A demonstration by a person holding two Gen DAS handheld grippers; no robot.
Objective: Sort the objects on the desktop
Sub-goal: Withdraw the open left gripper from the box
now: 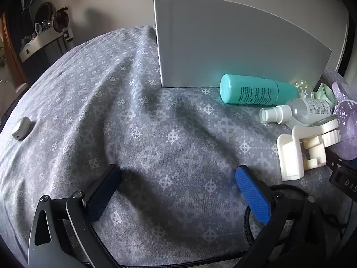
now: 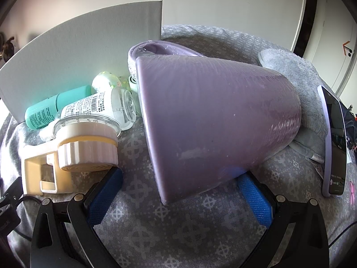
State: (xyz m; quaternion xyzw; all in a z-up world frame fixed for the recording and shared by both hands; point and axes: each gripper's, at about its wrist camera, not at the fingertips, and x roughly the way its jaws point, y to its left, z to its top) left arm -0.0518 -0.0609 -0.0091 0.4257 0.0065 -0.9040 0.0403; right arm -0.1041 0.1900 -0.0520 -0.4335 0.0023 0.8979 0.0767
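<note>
My left gripper [image 1: 178,174] is open and empty over the grey patterned cloth [image 1: 133,111]. To its right lie a teal bottle [image 1: 252,90], a clear spray bottle [image 1: 299,110], a white plastic clamp [image 1: 305,149] and a purple jug [image 1: 345,122]. In the right wrist view the purple jug [image 2: 212,116] lies on its side, close in front of my open right gripper [image 2: 180,178]; its wide end reaches between the blue pads [image 2: 254,196]. The clamp [image 2: 73,154], the spray bottle [image 2: 100,107] and the teal bottle [image 2: 51,109] lie to the left.
A white board [image 1: 234,44] stands upright behind the bottles. A small white device [image 1: 21,128] lies far left on the cloth. A phone [image 2: 334,143] and a grey fluffy towel [image 2: 296,71] lie right of the jug. A black cable [image 1: 279,189] runs near my left gripper.
</note>
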